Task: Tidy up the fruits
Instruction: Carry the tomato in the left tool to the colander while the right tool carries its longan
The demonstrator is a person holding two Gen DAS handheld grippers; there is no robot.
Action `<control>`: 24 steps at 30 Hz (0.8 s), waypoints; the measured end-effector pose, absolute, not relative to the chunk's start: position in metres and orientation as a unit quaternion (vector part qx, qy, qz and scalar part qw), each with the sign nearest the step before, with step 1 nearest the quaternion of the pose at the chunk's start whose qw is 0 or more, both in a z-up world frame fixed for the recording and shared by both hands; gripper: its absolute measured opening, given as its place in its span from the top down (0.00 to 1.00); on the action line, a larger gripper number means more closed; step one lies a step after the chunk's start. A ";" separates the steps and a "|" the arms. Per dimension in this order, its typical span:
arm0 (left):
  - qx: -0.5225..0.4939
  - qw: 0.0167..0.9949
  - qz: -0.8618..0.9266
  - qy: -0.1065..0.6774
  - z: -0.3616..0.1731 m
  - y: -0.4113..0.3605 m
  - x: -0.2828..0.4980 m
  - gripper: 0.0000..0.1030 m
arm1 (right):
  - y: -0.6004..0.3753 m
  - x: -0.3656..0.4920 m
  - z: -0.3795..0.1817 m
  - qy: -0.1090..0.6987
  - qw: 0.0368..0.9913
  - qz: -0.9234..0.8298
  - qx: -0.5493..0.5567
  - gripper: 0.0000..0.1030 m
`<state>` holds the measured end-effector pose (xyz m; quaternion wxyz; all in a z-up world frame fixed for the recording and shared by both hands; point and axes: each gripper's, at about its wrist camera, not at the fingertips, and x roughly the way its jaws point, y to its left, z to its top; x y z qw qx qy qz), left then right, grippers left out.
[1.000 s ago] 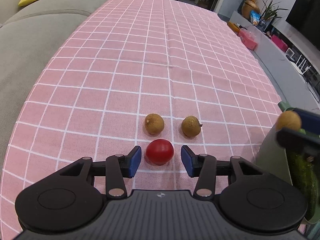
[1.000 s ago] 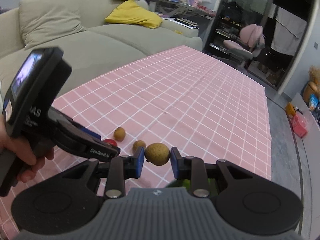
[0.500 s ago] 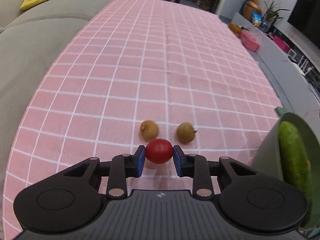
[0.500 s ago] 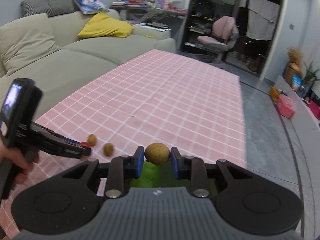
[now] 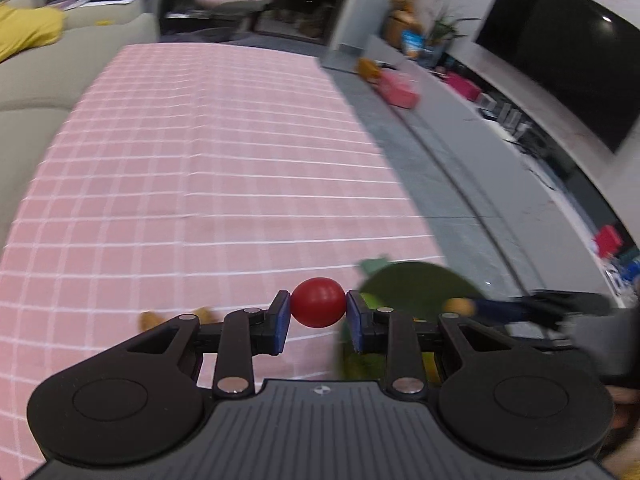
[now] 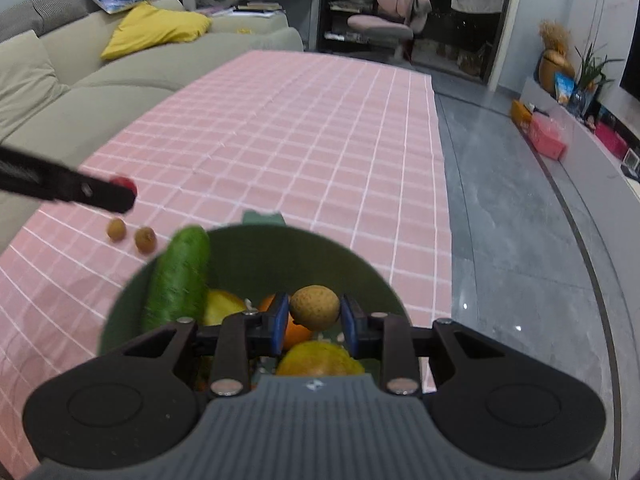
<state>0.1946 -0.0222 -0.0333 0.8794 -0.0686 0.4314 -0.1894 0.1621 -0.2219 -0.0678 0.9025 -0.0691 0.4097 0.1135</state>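
Note:
My left gripper (image 5: 318, 308) is shut on a small red tomato (image 5: 318, 302), lifted above the pink checked tablecloth (image 5: 200, 184). Two brown longans (image 5: 149, 320) lie on the cloth below it, blurred. In the right wrist view, my right gripper (image 6: 315, 314) is shut on a brown longan (image 6: 315, 307) and hangs over the green bowl (image 6: 360, 264). The bowl holds a cucumber (image 6: 180, 272), an orange (image 6: 296, 332) and yellow fruit (image 6: 320, 360). The left gripper (image 6: 126, 192) with the tomato shows at the left, above the two longans (image 6: 145, 239).
A beige sofa (image 6: 100, 92) with a yellow cushion runs along the table's left side. Grey floor (image 6: 520, 220) lies to the right of the table edge, with a low TV bench and a pink box (image 6: 548, 140) beyond.
The left gripper closed on the tomato, lifted it off the cloth and swung right toward the bowl. The right gripper carried its longan to the right, over the bowl.

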 end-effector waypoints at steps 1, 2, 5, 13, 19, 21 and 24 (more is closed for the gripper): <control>-0.067 0.878 -0.198 0.431 -0.032 -0.030 0.195 0.68 | -0.222 0.165 -0.074 0.413 0.901 0.110 -0.071 0.76; -0.066 0.876 -0.206 0.432 -0.032 -0.036 0.195 0.68 | -0.223 0.168 -0.079 0.418 0.899 0.107 -0.071 0.76; -0.053 0.870 -0.224 0.437 -0.035 -0.055 0.195 0.68 | -0.226 0.174 -0.089 0.425 0.897 0.101 -0.064 0.76; -0.021 0.861 -0.246 0.445 -0.046 -0.087 0.199 0.68 | -0.232 0.179 -0.102 0.434 0.893 0.103 -0.051 0.76; 0.001 0.857 -0.252 0.450 -0.048 -0.097 0.194 0.68 | -0.244 0.172 -0.094 0.424 0.900 0.097 -0.028 0.75; 0.013 0.853 -0.260 0.452 -0.050 -0.103 0.194 0.68 | -0.250 0.163 -0.085 0.410 0.907 0.089 -0.022 0.75; 0.059 0.844 -0.283 0.452 -0.053 -0.120 0.189 0.68 | -0.260 0.149 -0.070 0.388 0.919 0.073 -0.008 0.71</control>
